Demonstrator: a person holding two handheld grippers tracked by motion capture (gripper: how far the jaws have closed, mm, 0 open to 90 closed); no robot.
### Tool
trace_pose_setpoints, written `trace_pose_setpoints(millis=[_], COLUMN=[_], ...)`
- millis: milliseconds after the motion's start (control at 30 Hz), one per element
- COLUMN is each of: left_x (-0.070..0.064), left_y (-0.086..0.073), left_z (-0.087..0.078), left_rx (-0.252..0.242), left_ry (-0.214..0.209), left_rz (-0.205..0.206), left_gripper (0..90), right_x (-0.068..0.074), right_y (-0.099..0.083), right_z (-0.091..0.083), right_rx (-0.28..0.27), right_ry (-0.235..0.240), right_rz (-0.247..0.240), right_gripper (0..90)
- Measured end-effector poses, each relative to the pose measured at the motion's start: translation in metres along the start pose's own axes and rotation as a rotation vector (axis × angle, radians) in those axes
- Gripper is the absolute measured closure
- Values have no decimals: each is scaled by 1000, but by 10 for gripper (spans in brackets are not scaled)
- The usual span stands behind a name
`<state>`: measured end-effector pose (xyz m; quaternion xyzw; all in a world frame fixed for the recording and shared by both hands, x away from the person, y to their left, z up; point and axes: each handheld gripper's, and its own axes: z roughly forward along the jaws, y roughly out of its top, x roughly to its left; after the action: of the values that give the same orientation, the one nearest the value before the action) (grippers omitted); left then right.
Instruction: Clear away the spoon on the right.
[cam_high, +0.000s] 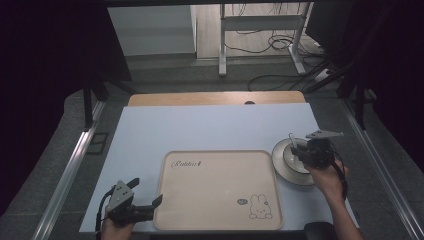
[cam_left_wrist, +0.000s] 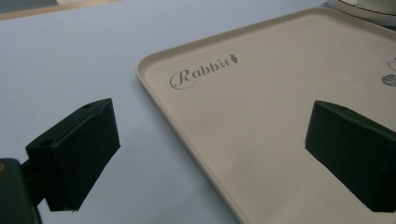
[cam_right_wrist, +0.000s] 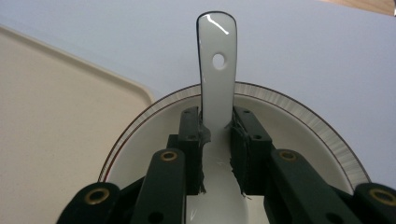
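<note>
A person seated at the bottom edge of the high view is working two hand-held grippers over a pale blue table. The right gripper, at the right of centre in that frame, is clamping the handle of a white ceramic spoon, its jaws pressed against both sides of the handle. In the right gripper view the spoon is standing in the middle of the frame, its handle rising toward the top edge with a small round hole near the tip, its bowl end dropping out of sight at the bottom. The spoon is sitting over a white plate with a ribbed rim and a thin dark edge line; whether it is touching the plate cannot be told.

In the high view the plate is lying just beside the upper right corner of a beige tray, which is occupying the lower centre of the frame and is carrying a script logo and a rabbit drawing.

The left gripper, in the lower left of the high view, is hovering at the tray's left edge with its jaws spread wide and grasping nothing. In the left gripper view one jaw is hanging over the table and the other over the tray.
</note>
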<state>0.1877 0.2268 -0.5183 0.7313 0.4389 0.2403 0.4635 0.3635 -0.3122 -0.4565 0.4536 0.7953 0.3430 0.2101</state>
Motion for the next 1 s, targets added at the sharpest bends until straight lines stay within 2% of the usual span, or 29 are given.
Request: trace_pose_setpoints(millis=[300,667,1000], left_x=[0,-1,-1], left_y=[0,0,1], left_z=[0,0,0], left_rx=[-1,-3,-5], left_ry=[0,0,-1], left_rz=[1,2,4], left_gripper=[28,28,28], right_x=[4,7,13], right_y=[7,17,27], right_z=[-14,-34,-53], right_rx=[-13,-23,-10], right_ry=[-6,14,39], right_rz=[-22,-35,-57], right_gripper=[751,753,758])
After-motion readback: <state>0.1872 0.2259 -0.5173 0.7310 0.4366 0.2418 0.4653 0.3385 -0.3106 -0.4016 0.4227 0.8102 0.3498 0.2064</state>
